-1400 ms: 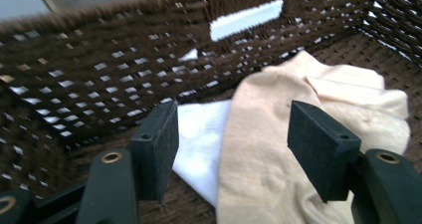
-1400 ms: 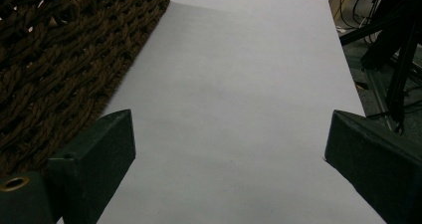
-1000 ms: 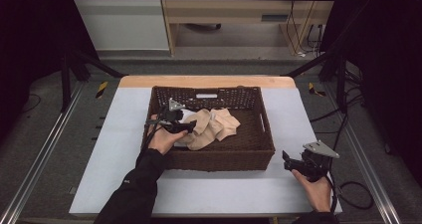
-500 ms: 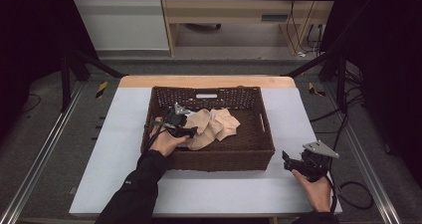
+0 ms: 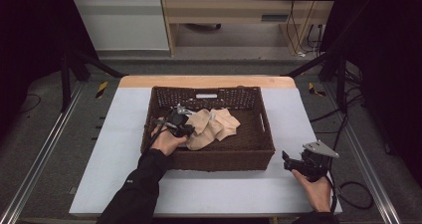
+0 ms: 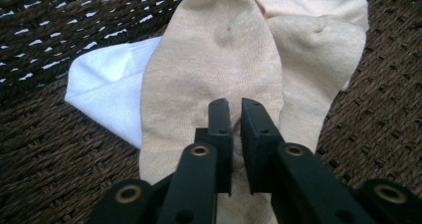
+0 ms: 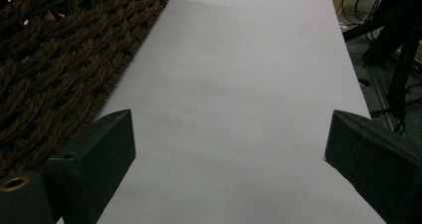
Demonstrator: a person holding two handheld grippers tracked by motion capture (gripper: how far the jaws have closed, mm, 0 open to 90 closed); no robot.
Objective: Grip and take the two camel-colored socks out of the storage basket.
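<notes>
While the left gripper reaches into a dark brown wicker basket, its two black jaws are nearly together, pinching a fold of the beige sock lying on the basket floor. More beige socks lie touching it on one side, and a white sock pokes out from beneath on the other. From the high view, this sock pile sits near the basket's middle. A small white label on the far wall is too small to read. The right gripper rests on the pale table beside the basket's near right corner, jaws spread wide, holding nothing.
</notes>
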